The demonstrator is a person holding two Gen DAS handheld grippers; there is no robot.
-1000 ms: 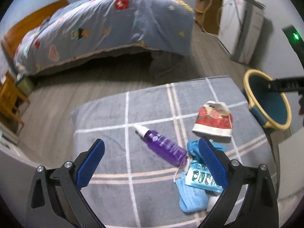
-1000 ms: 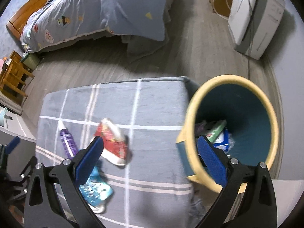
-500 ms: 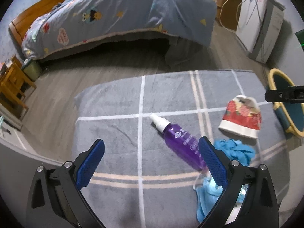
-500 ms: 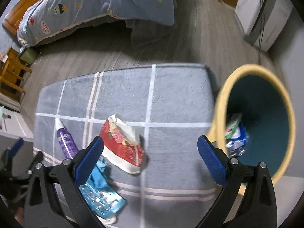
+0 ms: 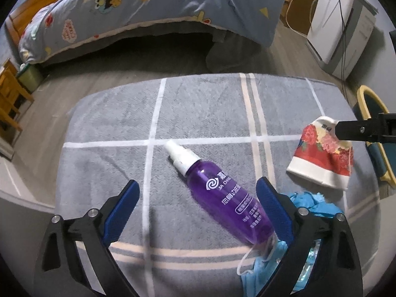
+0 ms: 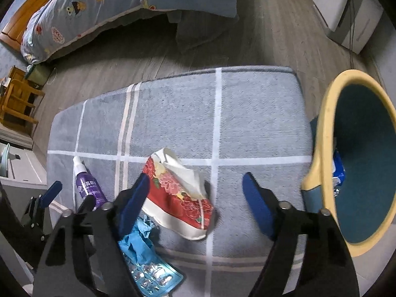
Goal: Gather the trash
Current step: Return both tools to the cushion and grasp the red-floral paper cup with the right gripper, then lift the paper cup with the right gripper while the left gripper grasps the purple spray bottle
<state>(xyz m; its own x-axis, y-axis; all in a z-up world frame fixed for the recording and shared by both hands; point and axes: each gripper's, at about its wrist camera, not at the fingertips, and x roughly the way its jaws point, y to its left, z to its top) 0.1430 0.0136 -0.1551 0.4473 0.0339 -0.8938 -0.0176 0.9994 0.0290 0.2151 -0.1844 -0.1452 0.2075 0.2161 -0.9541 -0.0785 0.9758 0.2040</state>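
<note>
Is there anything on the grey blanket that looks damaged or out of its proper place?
The red floral tissue pack is crumpled, with white tissue spilling from its torn top. The purple spray bottle lies on its side, its base resting on a blue face mask. A crumpled blue glove covers part of a blister pack.

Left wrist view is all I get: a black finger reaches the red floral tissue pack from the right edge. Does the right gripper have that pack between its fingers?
Observer: Yes. In the right wrist view the right gripper has the tissue pack between its fingers. Its jaws have just been closing, but the pad on the bin side stands clear of the pack.
Operator: I see only a sliver of the bin. Anything in it?
Observer: The bin holds a blue-and-white wrapper, low inside the rim.
Operator: What is the shiny thing behind the left finger?
Observer: A clear blister pack on the blanket, with the blue glove overlapping its upper end.
</note>
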